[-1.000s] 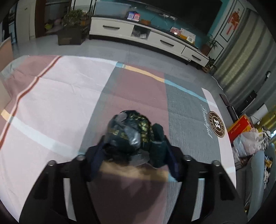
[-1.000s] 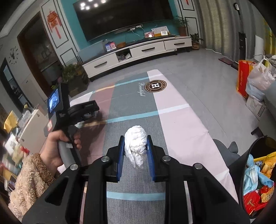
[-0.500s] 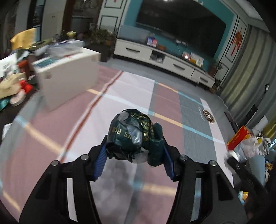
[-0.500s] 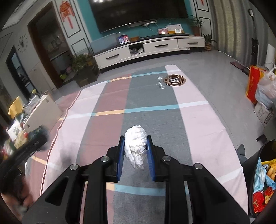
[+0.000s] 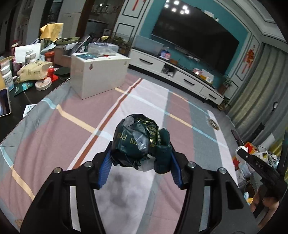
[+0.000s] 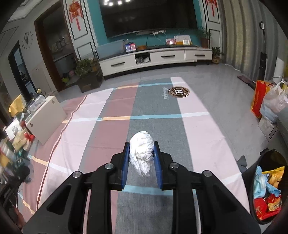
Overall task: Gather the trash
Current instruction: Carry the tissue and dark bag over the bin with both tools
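Trash in both: our left hand-held gripper (image 5: 139, 162) clamps a crumpled dark-green plastic bag (image 5: 136, 142), our right hand-held gripper (image 6: 141, 159) a white paper wad (image 6: 142, 153). Best swing right over the black bin (image 6: 270, 189) before letting go.

A big black TV (image 6: 149, 16) hangs on a blue-green wall (image 6: 100, 34). Ceiling lights shine in its glass. Under it stands a long white TV cabinet (image 6: 154, 57) with drawers, and small boxes sit on top. Green plants (image 6: 86, 66) stand by its left end, and one more plant (image 6: 216, 54) by its right end. Red knot decorations (image 6: 75, 12) hang on the wall panels. Gray curtains (image 6: 239, 34) cover the right side. The floor (image 6: 216, 75) is gray. A big rug (image 6: 154, 111) with pink, gray and white blocks lies on it. A white box (image 5: 98, 73) stands at the rug's left edge, next to a dark table (image 5: 10, 100) full of stuff.
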Demonstrator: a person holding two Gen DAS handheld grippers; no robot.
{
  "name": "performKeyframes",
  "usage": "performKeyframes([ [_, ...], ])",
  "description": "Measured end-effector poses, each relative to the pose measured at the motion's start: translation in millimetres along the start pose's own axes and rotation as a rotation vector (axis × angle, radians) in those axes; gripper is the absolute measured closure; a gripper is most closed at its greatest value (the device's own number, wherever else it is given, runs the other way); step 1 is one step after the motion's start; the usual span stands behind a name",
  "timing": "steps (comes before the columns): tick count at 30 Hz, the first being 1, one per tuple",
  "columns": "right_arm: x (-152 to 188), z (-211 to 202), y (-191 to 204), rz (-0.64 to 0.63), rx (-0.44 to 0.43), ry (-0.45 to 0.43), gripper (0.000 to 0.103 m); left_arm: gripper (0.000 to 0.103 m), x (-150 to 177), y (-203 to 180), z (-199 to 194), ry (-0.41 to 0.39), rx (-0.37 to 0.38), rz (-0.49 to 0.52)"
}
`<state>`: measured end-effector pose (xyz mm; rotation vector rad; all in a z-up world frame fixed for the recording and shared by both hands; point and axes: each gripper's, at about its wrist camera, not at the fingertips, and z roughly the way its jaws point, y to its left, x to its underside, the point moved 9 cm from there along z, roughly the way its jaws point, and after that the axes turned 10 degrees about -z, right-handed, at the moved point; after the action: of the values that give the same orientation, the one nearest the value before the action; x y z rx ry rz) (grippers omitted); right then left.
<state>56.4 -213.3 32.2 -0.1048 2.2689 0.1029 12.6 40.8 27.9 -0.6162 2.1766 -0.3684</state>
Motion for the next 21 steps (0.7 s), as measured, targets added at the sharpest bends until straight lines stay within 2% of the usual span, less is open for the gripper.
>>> performKeyframes([
  [9, 16.0, -54.1, -36.4, 0.072, 0.05, -0.078, 0.077, 0.046, 20.6, -39.3, -12.6, -0.003, 0.054, 0.115],
  [21, 19.7, -132.6, -122.0, 0.215, 0.195, -0.226, 0.077, 0.045, 79.1, -152.1, -31.5, 0.041, 0.22, 0.321],
])
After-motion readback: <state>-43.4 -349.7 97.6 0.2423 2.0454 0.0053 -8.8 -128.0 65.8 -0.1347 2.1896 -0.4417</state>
